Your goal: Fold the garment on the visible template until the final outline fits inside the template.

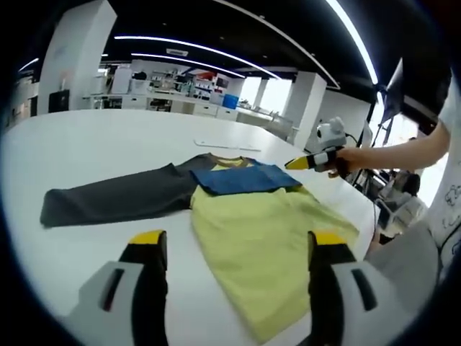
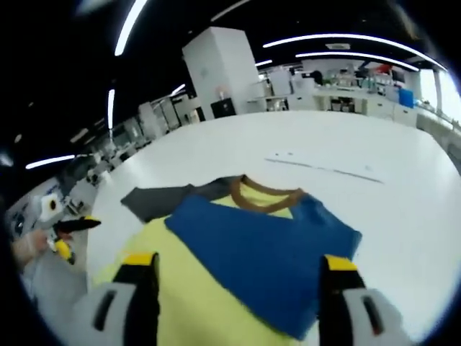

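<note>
A long-sleeved shirt (image 1: 252, 216) is lying flat on the white tabletop (image 1: 108, 144), its pale yellow body spreading toward the near edge. A blue sleeve (image 2: 266, 249) is lying folded across the chest, just below the brown-trimmed collar (image 2: 263, 191). The dark grey sleeve (image 1: 115, 194) is stretching straight out to the left, unfolded. A faint thin line (image 2: 324, 169), possibly the template, is showing on the tabletop beyond the collar.

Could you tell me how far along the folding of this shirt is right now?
Done: the blue sleeve lies folded across the yellow shirt. In hand: nothing; the left gripper and right gripper hover open. Left: the grey sleeve lies spread on the table, and the body is unfolded.
</note>
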The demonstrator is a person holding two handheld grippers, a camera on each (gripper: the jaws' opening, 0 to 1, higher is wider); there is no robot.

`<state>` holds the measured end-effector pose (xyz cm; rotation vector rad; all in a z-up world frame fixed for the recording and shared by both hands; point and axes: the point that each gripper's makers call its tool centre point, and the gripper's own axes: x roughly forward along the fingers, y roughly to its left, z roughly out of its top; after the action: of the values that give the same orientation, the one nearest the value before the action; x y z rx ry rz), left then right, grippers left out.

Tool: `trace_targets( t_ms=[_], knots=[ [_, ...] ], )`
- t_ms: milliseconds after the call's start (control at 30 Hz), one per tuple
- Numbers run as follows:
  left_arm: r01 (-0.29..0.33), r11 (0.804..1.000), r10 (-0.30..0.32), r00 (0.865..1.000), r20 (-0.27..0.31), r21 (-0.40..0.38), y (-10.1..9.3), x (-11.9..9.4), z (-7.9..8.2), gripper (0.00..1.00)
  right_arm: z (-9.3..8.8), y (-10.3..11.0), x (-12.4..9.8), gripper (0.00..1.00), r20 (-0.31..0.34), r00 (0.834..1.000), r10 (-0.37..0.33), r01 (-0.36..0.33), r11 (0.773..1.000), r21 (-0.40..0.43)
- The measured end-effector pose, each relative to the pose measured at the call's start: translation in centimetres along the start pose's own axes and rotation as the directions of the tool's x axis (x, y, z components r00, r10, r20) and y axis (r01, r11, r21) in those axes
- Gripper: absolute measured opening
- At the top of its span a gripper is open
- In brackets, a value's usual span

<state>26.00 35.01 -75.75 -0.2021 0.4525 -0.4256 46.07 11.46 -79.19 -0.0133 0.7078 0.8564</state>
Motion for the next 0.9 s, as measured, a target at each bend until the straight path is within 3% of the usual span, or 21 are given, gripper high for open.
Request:
trace_targets(
  t_ms=[200,433,567,733,900],
  knots=[
    [0.000,1.000,0.000,1.000,0.000,-0.002,0.1,0.0,-0.2,0.77,-1.3,-1.1,-1.5,0.87,-0.020,1.000,-0.015,0.015,1.000,0.014],
    [-0.011,1.000,0.011,1.000,-0.001,-0.010,0.1,-0.2,-0.4,0.78,-2.3,-3.9,-2.8,0.78,-0.016,0.999,-0.046,0.048,0.990,0.133],
    [-0.014,1.000,0.014,1.000,-0.005,-0.012,0.2,-0.1,-0.6,0.78,-2.8,-5.2,-3.5,0.69,0.003,0.998,-0.069,0.065,0.962,0.264],
    [-0.014,1.000,0.014,1.000,-0.008,-0.015,0.2,-0.1,-0.7,0.78,-3.6,-6.5,-4.1,0.52,0.004,0.996,-0.087,0.080,0.941,0.330],
    [-0.012,1.000,0.012,1.000,-0.015,-0.014,0.2,-0.1,-1.0,0.78,-4.4,-5.8,-4.4,0.38,0.005,0.997,-0.072,0.064,0.915,0.399]
  ],
)
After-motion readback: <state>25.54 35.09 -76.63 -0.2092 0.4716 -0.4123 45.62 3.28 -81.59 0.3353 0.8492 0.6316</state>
